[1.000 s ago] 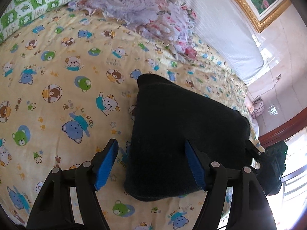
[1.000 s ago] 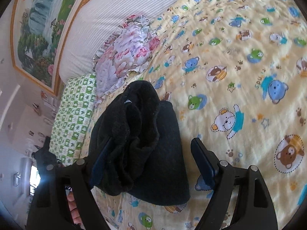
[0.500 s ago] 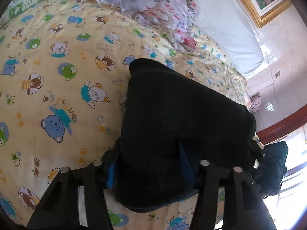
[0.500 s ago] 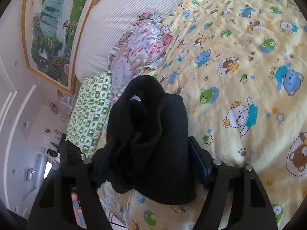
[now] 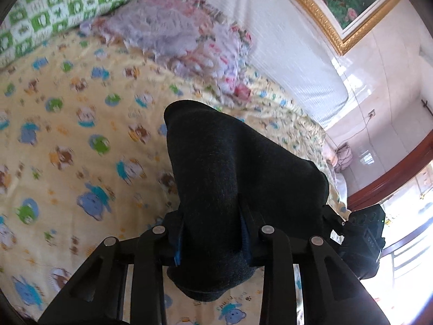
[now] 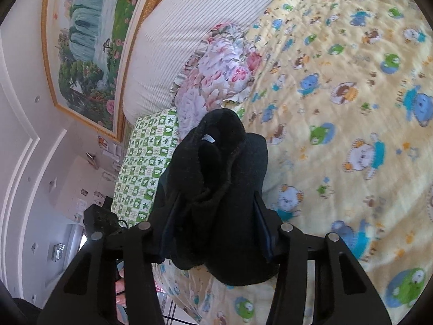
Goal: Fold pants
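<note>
Here the bed (image 5: 81, 124), under its yellow bear-print sheet, fills most of both views, and everything else is placed from it. At its head lie a green-checked pillow (image 5: 54, 8) and a floral pillow (image 5: 173, 32) against a white ribbed headboard (image 6: 173, 40), with a gilt-framed painting (image 6: 86, 38) on the wall above. The folded black pants (image 5: 232, 178) sit near the bed's side edge, their near end raised off the sheet; the bundle's long axis runs from the tools toward the pillows. From the right wrist view the pants (image 6: 224, 189) show a bunched, rolled end with a small white label facing the headboard.

The left tool (image 5: 211, 239) tilts down over the sheet, and its jaws are closing with the cloth pinched between the blue pads. The right tool (image 6: 213, 233) lies flatter, aimed toward the pillows; its jaws are closing too, pressed into both flanks of the bundle. A person's fingers (image 6: 120, 288) show just below its left arm.
</note>
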The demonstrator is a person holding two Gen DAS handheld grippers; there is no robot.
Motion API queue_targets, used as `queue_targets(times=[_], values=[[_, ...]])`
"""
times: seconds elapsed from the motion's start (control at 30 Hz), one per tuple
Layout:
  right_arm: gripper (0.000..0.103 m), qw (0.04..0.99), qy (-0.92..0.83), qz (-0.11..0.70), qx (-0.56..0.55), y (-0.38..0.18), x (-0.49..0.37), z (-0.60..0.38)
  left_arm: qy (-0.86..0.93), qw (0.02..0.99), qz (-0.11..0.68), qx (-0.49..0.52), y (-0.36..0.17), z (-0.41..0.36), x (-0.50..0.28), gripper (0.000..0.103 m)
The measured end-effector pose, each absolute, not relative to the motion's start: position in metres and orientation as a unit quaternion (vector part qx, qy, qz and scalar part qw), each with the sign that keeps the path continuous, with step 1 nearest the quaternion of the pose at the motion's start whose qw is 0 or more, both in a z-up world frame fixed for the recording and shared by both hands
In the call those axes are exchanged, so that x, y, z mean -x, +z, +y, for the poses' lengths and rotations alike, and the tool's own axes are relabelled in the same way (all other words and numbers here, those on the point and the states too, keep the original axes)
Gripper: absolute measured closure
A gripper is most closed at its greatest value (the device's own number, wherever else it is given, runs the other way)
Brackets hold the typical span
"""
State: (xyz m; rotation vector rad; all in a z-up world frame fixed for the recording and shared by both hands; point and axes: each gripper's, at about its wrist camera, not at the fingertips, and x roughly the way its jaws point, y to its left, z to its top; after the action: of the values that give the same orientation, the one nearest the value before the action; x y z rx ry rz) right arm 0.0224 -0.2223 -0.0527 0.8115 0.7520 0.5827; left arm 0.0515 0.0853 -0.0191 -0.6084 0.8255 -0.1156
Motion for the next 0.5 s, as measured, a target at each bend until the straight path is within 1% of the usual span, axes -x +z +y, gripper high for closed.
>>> queue_targets(times=[0.27, 0.5], values=[[0.051, 0.808, 0.294, 0.36, -0.363, -0.045, -0.054, -0.187, -0.024, 0.88, 0.378, 0.286, -0.012, 0.122, -0.055, 0.072], [0.051, 0.811, 0.303, 0.367, -0.341, -0.04, -0.094, -0.154, 0.008, 0.886, 0.38, 0.268, -0.008, 0.152, -0.082, 0.071]])
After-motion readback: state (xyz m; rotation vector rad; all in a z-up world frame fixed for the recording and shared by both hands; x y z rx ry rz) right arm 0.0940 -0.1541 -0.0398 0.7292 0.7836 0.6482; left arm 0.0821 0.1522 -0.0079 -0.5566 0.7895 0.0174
